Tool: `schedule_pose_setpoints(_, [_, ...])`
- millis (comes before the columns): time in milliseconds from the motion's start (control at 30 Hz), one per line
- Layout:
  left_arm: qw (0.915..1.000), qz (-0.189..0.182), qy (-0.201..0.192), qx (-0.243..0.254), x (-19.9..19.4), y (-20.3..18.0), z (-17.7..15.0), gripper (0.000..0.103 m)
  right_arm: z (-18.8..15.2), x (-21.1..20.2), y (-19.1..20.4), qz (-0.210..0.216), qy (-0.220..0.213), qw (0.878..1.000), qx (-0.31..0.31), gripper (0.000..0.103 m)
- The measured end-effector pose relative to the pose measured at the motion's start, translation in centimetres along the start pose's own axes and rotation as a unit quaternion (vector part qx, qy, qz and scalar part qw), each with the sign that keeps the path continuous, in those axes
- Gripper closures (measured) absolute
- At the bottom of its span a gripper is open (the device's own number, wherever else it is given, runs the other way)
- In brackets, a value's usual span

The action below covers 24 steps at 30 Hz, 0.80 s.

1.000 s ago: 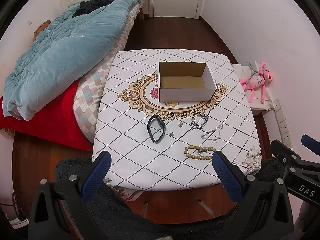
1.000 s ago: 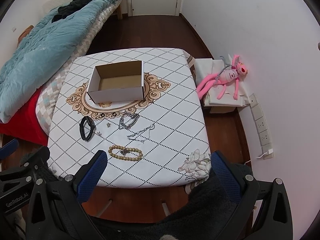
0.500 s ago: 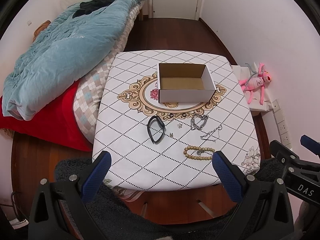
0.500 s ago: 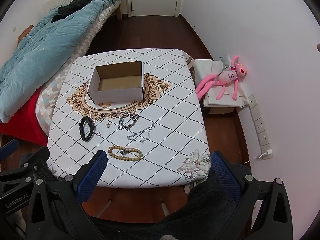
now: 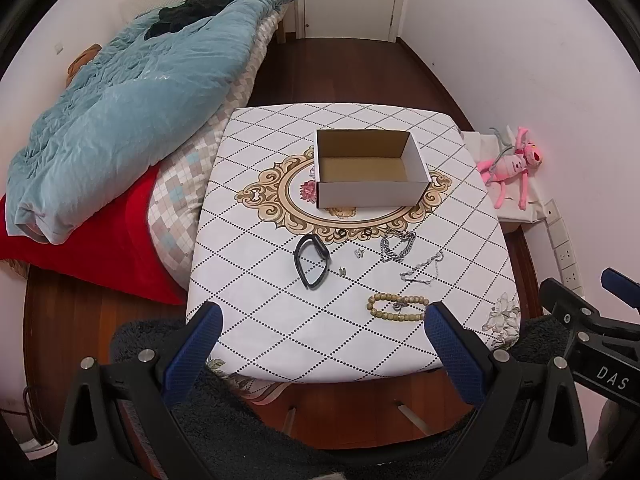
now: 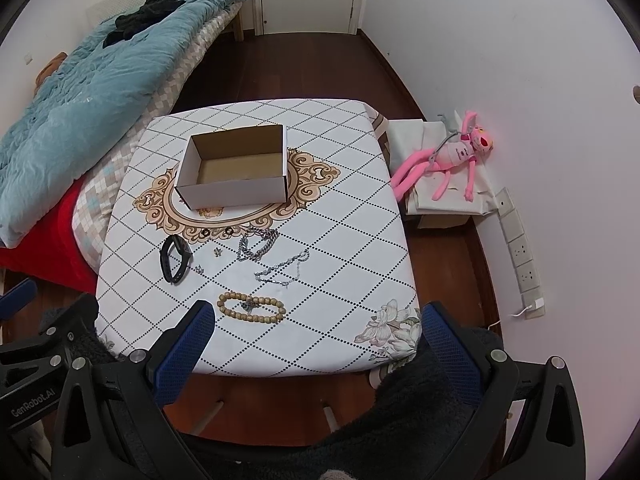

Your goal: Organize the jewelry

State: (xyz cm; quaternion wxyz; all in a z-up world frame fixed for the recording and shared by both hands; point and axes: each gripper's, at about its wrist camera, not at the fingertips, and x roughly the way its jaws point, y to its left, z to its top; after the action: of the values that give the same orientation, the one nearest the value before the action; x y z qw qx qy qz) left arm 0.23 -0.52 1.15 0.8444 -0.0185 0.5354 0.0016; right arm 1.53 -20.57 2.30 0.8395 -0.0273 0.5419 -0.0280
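Observation:
An open, empty white cardboard box [image 5: 370,192] [image 6: 236,194] stands mid-table on the patterned cloth. In front of it lie a black band [image 5: 311,262] [image 6: 175,259], two small dark rings [image 5: 354,233] [image 6: 217,232], small earrings [image 5: 359,253], a heavy silver chain [image 5: 397,245] [image 6: 258,245], a thin silver chain [image 5: 422,270] [image 6: 282,269] and a wooden bead bracelet [image 5: 398,307] [image 6: 252,308]. My left gripper [image 5: 320,322] and right gripper [image 6: 316,320] are both open and empty, held above the table's near edge.
The table [image 5: 248,208] [image 6: 360,240] has a bed with a blue quilt [image 5: 132,108] [image 6: 80,80] on its left. A pink plush toy [image 5: 512,164] [image 6: 452,156] lies on a low white box by the right wall. Dark wooden floor lies beyond.
Both views have shifted very slightly; the table and jewelry sit a touch lower in frame. Nothing was touched and both grippers stay open.

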Motion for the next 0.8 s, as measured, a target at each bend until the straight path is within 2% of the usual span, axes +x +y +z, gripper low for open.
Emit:
schedule_pose_setpoints(500, [1.0,-0.003,-0.004,0.004,-0.1,-0.5,0.1,0.0,0.2,-0.1,-0.2,0.004,-0.002,1.0,0.006,0.0])
schedule_pose_setpoints(633, [0.9999,0.015,-0.008,0.002,0.9,-0.4,0.4,0.0,0.7,0.7,-1.1,0.022,0.004,0.999,0.034,0.0])
schedule_pose_setpoints(800, [0.9988,0.05,0.0,0.001,4.7,0.4,1.0,0.0,1.0,4.4,-1.5,0.025,0.033,0.998,0.05,0.0])
